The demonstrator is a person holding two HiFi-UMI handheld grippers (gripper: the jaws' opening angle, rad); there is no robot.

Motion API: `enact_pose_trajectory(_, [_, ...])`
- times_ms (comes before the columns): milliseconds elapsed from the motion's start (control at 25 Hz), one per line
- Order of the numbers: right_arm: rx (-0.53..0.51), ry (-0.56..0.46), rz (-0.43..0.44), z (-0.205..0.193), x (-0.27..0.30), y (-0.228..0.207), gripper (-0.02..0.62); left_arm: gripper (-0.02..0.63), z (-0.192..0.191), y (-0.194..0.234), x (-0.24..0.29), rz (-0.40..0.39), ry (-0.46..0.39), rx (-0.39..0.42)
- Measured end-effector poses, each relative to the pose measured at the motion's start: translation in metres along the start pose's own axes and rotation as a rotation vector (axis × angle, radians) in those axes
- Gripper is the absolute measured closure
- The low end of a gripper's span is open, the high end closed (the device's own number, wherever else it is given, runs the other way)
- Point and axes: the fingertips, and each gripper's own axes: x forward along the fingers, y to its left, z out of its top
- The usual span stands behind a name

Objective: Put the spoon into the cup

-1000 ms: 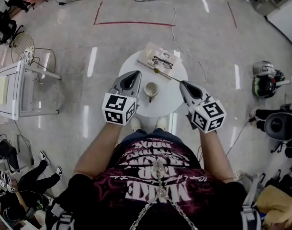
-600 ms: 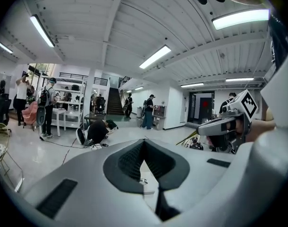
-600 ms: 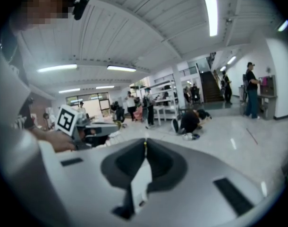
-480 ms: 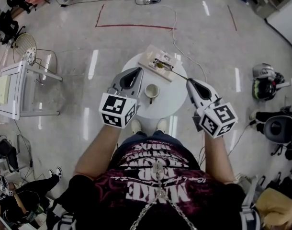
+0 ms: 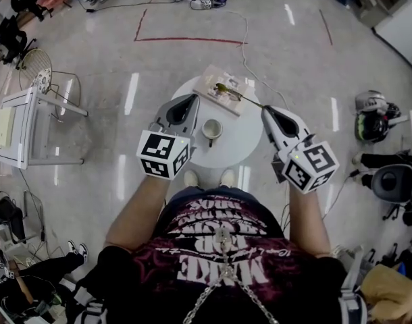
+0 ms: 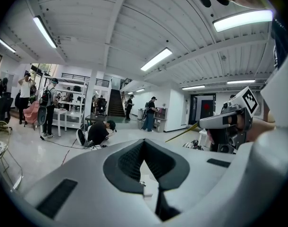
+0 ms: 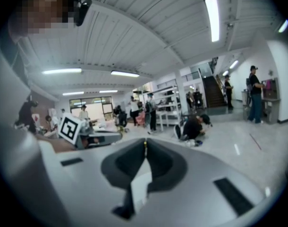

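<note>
The right gripper was clamped on the far end of the spoon's handle. Its own view showed the jaws drawn together with a thin gold sliver pinched at their tips. The spoon stood out almost level from those tips toward the far left. Its bowl hung above a flat pale object that lay on the far part of the round white table. The cup stood upright near the middle of the table, nearer than the spoon's bowl, a little to its left and apart from it. The left gripper hovered just left of the cup with its jaws together on nothing. The step in hand looked like the carry to the cup, with the drop yet to come. To do it well, the right hand would probably need to draw back toward the near side and drift left until the bowl stood over the cup's mouth. The wrist should then tip so the bowl pointed down into it. Because the grip was at the very end of a long, thin handle, any small turn of the wrist would swing the bowl widely, so slow, small corrections seemed wise. The jaws ought to part only once the bowl was below the rim, or the spoon might catch the edge and tip the small cup. The idle left gripper should stay clear of the cup's handle side.
</note>
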Motion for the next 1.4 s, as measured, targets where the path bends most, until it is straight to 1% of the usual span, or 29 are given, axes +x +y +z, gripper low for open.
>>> enact_pose_trajectory(120, [-0.021, -0.014, 0.016, 0.011, -0.002, 0.001, 0.56, 0.581, 0.006, -0.004, 0.002, 0.003, -0.018, 0.008])
enact_pose_trajectory(240, [-0.021, -0.011, 0.028, 0.013, -0.004, -0.003, 0.56, 0.58, 0.001, -0.01, 0.004, 0.008, -0.017, 0.014])
enact_pose_trajectory(400, [-0.01, 0.039, 0.051, 0.003, 0.005, -0.01, 0.561, 0.581, -0.009, -0.009, 0.01, 0.009, 0.0, 0.015])
enact_pose_trajectory(640, [0.02, 0.114, 0.048, -0.038, 0.022, -0.023, 0.56, 0.581, -0.036, 0.007, 0.017, 0.032, 0.051, 0.002])
enact_pose_trajectory(920, [0.023, 0.209, 0.034, -0.094, 0.047, -0.028, 0.561, 0.581, -0.089, 0.029, 0.024, 0.068, 0.146, -0.054])
enact_pose_trajectory(1400, [0.035, 0.321, 0.0, -0.174, 0.08, -0.039, 0.561, 0.581, -0.165, 0.041, 0.051, 0.05, 0.263, -0.101])
